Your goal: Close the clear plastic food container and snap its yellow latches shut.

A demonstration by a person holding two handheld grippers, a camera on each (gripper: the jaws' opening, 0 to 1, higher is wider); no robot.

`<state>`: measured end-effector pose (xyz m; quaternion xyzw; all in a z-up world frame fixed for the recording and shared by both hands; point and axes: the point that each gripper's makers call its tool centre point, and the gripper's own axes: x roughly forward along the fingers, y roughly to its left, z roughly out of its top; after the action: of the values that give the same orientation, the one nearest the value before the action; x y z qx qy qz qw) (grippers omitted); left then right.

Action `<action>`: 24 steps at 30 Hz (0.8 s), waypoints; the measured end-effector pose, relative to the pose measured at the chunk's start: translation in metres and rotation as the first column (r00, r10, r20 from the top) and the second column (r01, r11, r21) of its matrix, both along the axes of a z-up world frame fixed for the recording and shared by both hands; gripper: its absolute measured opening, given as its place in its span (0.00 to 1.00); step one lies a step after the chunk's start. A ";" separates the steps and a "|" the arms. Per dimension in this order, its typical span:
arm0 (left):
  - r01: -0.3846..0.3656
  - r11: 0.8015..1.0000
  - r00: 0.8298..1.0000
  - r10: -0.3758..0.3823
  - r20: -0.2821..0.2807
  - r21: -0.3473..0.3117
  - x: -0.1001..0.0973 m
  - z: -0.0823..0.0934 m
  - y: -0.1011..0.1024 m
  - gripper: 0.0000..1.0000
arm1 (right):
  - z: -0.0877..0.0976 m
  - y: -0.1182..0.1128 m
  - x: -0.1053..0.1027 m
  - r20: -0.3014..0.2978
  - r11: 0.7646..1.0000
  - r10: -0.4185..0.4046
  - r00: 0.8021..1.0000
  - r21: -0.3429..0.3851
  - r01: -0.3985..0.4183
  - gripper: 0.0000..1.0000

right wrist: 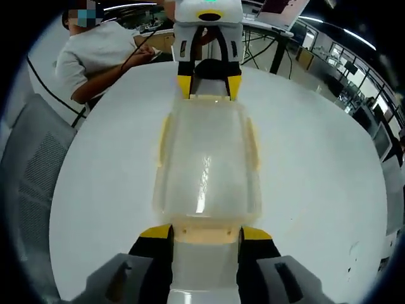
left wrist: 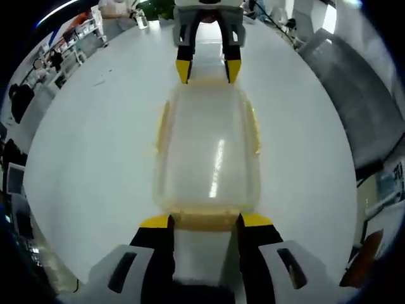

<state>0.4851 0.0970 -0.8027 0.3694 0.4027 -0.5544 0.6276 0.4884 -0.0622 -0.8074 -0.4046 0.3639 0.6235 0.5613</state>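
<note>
The clear plastic container (left wrist: pixel 205 152) lies lengthwise on the white table (left wrist: pixel 95 139) with its lid on. Yellow latches run along its long sides (left wrist: pixel 163 126) and at both ends. My left gripper (left wrist: pixel 205 221) is open, its yellow-tipped jaws standing either side of the near end latch (left wrist: pixel 204 220). My right gripper (left wrist: pixel 207 69) faces it at the far end. In the right gripper view, the container (right wrist: pixel 205 164) lies ahead and my right gripper (right wrist: pixel 205 234) is open, its jaws flanking the end latch (right wrist: pixel 205 234). The left gripper (right wrist: pixel 208 88) stands opposite at the far latch (right wrist: pixel 209 98).
A person in a white shirt (right wrist: pixel 101 57) sits at the table's far side. A grey mesh chair (right wrist: pixel 31 171) stands at the left edge and another grey chair (left wrist: pixel 367 95) at the right. Shelves and clutter (left wrist: pixel 82 31) line the room behind.
</note>
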 end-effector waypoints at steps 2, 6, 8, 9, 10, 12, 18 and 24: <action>0.005 1.000 1.000 -0.005 -0.002 0.018 -0.001 0.000 -0.001 0.38 | 0.000 0.000 0.001 -0.003 1.000 0.000 1.000 -0.009 0.000 0.37; 0.008 1.000 1.000 -0.008 -0.004 0.005 -0.001 0.000 0.001 0.39 | 0.000 0.001 0.002 -0.007 1.000 0.012 1.000 -0.026 -0.012 0.37; 0.016 1.000 1.000 -0.016 -0.005 0.008 -0.002 0.001 0.000 0.39 | 0.000 0.000 0.002 -0.006 0.999 0.024 1.000 -0.033 -0.024 0.37; 0.018 1.000 1.000 -0.018 -0.005 0.014 -0.001 0.001 0.000 0.39 | 0.001 0.000 0.002 -0.007 0.999 0.023 1.000 -0.035 -0.023 0.37; 0.015 1.000 1.000 -0.015 -0.006 0.024 -0.001 0.000 -0.001 0.39 | 0.001 0.001 0.002 -0.007 0.999 0.021 1.000 -0.039 -0.021 0.37; 0.007 0.999 1.000 -0.007 -0.005 0.040 -0.001 0.000 -0.001 0.39 | 0.000 0.001 0.003 -0.006 0.998 0.024 1.000 -0.052 -0.024 0.37; -0.016 0.999 1.000 0.017 -0.007 0.050 -0.002 0.000 0.001 0.37 | 0.000 0.000 0.003 -0.004 0.998 0.021 1.000 -0.065 -0.022 0.35; -0.048 0.997 0.999 0.048 -0.007 0.058 -0.002 0.000 0.001 0.36 | 0.000 0.000 0.003 0.001 0.997 0.010 1.000 -0.073 -0.010 0.35</action>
<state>0.4832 0.0982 -0.8025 0.3753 0.4300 -0.5289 0.6281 0.4910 -0.0627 -0.8069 -0.4270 0.3843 0.6124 0.5431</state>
